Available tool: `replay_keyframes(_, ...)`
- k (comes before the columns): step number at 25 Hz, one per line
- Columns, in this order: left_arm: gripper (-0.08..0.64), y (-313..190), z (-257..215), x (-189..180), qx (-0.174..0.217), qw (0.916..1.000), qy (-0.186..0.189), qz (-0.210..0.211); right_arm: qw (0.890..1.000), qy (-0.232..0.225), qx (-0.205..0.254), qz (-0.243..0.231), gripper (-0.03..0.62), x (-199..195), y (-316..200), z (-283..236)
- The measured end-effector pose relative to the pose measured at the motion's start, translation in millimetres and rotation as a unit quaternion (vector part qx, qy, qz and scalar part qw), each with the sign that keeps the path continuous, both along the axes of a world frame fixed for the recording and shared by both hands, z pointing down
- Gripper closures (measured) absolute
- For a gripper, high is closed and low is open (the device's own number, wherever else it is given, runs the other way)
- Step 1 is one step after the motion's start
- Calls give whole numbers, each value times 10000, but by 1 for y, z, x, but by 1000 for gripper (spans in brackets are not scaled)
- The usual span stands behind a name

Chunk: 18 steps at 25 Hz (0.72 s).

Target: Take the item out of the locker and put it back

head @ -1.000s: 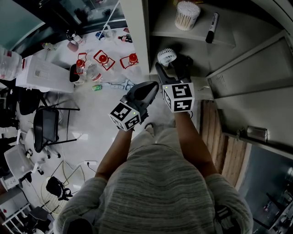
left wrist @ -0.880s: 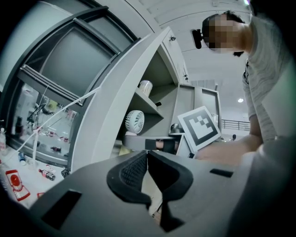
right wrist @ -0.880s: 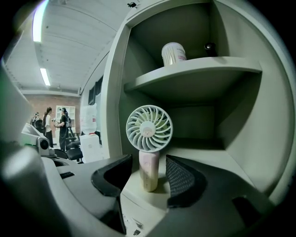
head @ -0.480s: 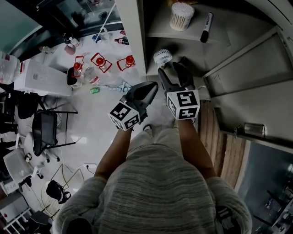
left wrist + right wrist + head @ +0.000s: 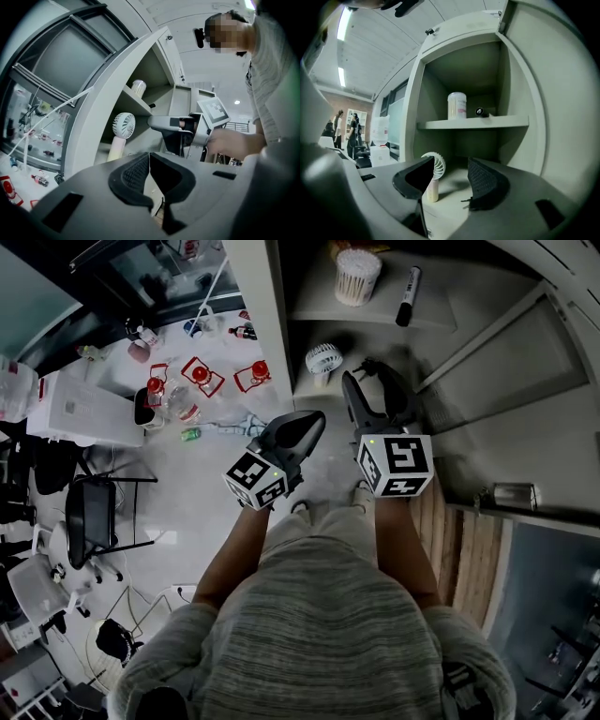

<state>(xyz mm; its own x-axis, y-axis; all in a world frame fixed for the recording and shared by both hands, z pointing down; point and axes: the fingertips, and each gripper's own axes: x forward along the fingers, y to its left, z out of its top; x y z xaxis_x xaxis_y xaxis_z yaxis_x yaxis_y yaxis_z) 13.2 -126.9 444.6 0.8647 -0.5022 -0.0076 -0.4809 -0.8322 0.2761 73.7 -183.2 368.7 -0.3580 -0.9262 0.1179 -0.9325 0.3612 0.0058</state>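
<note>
Littered floor (image 5: 178, 484) spreads left of the open locker (image 5: 255, 324). On the locker's lower level the handheld fan (image 5: 324, 360) stands upright near the left wall. A cotton swab tub (image 5: 357, 276) and a marker (image 5: 407, 283) sit on the locker's shelf above it. My right gripper (image 5: 373, 381) hangs at the locker's mouth with its jaws spread wide and nothing in them, clear of the fan. My left gripper (image 5: 305, 426) waits outside the locker's left wall, jaw tips pressed together, empty.
</note>
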Motion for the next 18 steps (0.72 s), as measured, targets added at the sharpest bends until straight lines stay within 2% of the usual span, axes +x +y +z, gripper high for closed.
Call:
replay_keyframes(9,551,3,-10,6,110,9998,-12,143,9951,202,631,732,370,31,-9,-48)
replay_keyframes(13,551,5,-12,7,127,9998,-30,176,9885,331,1054,1036,370,39,-17,-76)
replay_keyframes(18,551,7,-12,6,135,9997,-60,192,9785,772,1415,1287,371,41,-30,-100)
